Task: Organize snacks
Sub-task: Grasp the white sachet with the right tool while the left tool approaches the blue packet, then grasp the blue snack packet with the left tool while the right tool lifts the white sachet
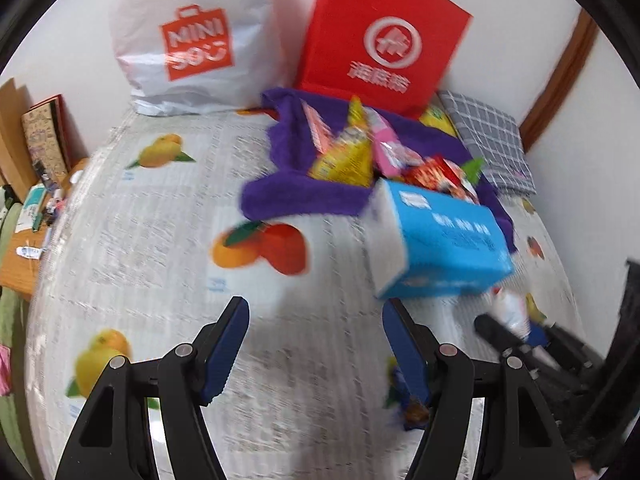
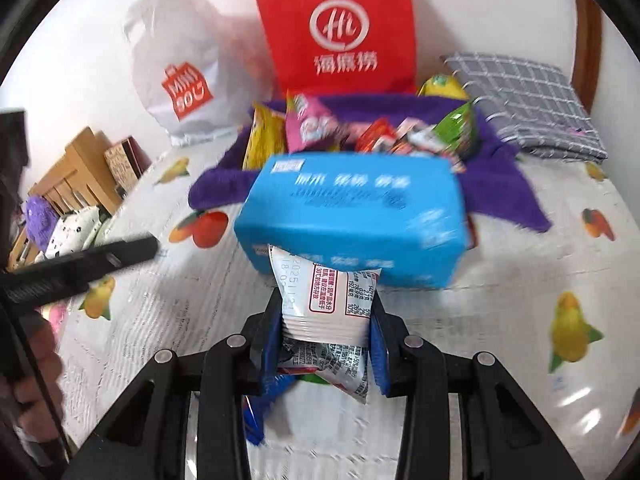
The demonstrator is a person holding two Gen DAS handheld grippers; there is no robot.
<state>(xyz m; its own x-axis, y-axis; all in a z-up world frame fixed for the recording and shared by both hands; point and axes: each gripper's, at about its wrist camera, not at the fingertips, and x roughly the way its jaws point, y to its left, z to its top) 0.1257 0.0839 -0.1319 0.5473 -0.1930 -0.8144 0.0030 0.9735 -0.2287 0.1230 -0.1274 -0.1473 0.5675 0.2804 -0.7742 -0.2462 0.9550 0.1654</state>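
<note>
a fruit-print tablecloth (image 1: pixel 160 240) covers the table against a white wall. at the back stand a white shopping bag (image 1: pixel 192 40) and a red paper bag (image 2: pixel 340 28), with a folded grey checked cloth (image 2: pixel 528 104) to the right. a purple towel (image 1: pixel 296 192) holds a heap of snack packets (image 2: pixel 312 128); a blue box (image 2: pixel 352 216) lies at its near edge. the right gripper (image 2: pixel 326 320) is clenched on a white snack packet (image 2: pixel 326 300) just in front of the box. the left gripper (image 1: pixel 316 344) hangs released, nothing between its jaws.
</note>
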